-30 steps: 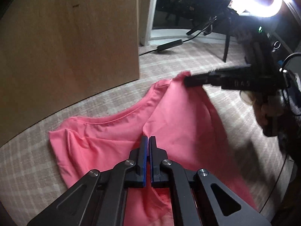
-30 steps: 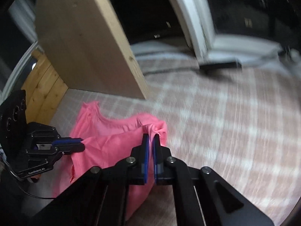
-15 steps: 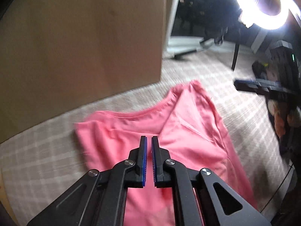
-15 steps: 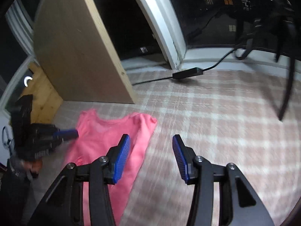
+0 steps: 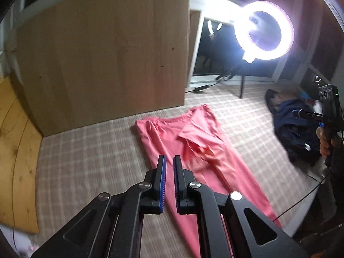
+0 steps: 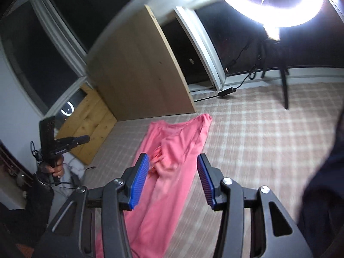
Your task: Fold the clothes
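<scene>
Left wrist view: left claw [image 5: 169,163] raised above the floor, jaws nearly together with a thin gap, nothing clamped. One pink garment [image 5: 193,148] lies flat on the checked carpet [image 5: 86,157] directly ahead of and below the tips, folded into a long narrow strip running away from the claw. Beyond it, ahead-left, one upright wooden panel [image 5: 103,60]. Ahead-right, one ring light [image 5: 263,29] on a stand, glare strong. Far right, one dark heap of clothes [image 5: 294,126]; just past it the right claw [image 5: 301,114] in a hand [image 5: 325,144], seen side-on.

Right wrist view: right claw [image 6: 173,165] jaws wide apart, empty, held above the garment [image 6: 176,157]. Garment lies below and between the blue pads [image 6: 139,178]. Wooden panel [image 6: 137,79] ahead-left; ring light [image 6: 275,2] overhead right. Left claw [image 6: 85,138] far left. Nothing blocks either claw's line to the garment. Motion blur in both views.
</scene>
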A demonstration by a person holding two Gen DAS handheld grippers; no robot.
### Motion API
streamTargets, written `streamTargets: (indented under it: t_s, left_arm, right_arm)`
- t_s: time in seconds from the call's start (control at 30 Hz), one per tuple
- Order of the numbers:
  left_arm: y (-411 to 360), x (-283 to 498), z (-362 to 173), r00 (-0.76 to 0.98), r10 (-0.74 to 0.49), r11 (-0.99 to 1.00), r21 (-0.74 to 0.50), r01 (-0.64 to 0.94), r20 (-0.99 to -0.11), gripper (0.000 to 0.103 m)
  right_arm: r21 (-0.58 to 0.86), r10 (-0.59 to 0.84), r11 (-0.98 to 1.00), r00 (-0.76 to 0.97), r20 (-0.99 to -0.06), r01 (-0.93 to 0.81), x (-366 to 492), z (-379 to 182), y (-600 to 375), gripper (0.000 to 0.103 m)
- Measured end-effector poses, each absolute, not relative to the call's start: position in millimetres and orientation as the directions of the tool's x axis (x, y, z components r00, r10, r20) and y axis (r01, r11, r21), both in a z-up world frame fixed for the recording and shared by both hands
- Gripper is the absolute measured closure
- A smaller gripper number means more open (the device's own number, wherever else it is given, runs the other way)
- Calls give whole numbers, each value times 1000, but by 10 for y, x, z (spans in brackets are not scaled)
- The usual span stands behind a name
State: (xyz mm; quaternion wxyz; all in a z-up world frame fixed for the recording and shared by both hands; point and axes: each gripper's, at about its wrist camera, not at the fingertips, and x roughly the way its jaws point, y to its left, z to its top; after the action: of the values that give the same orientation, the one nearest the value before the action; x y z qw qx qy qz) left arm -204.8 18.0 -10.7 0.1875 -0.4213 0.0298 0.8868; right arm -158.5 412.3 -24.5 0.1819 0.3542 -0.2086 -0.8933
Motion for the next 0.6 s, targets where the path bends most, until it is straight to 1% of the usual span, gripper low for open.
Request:
streamTargets:
  t_s: [0.17, 0.23, 0.27, 0.3, 0.37, 0.43, 0.53, 0.6]
  left_arm:
    - [-125, -1222, 188, -587, 349, -915, -128, -383, -730, 97]
    - [-246, -891, 305, -592, 365, -909, -137, -394, -719, 96]
    - [-311, -733, 309, -594, 369, -910, -146, -389, -715, 95]
    - [-376, -575, 308, -596, 372, -911, -155, -383, -712, 90]
    - [-399, -199, 83, -554, 375, -908, -173, -382, -743, 89]
    - [-352, 100, -217, -499, 385, -900, -196, -389, -776, 88]
    - [-113, 384, -920, -346, 418, -878, -276, -391, -840, 89]
    - [32, 514, -1228, -287, 409, -875, -283, -393, -866, 89]
  right_arm:
    - [465, -393, -878, -725, -565, 113, -498, 116, 4004, 57]
    - [471, -387, -876, -733, -559, 103, -127, 190, 3899, 57]
    - [474, -383, -875, -740, -552, 100, 122, 200, 3810, 57]
    - [473, -376, -876, -745, -550, 94, 303, 173, 3738, 57]
    - [455, -339, -889, -738, -583, 49, 614, -70, 3515, 57]
    - [434, -309, -901, -691, -653, -8, 769, -460, 3278, 57]
    - [389, -276, -918, -585, -763, -75, 812, -1122, 2929, 57]
    - [358, -253, -928, -537, -805, -100, 801, -1448, 2751, 57]
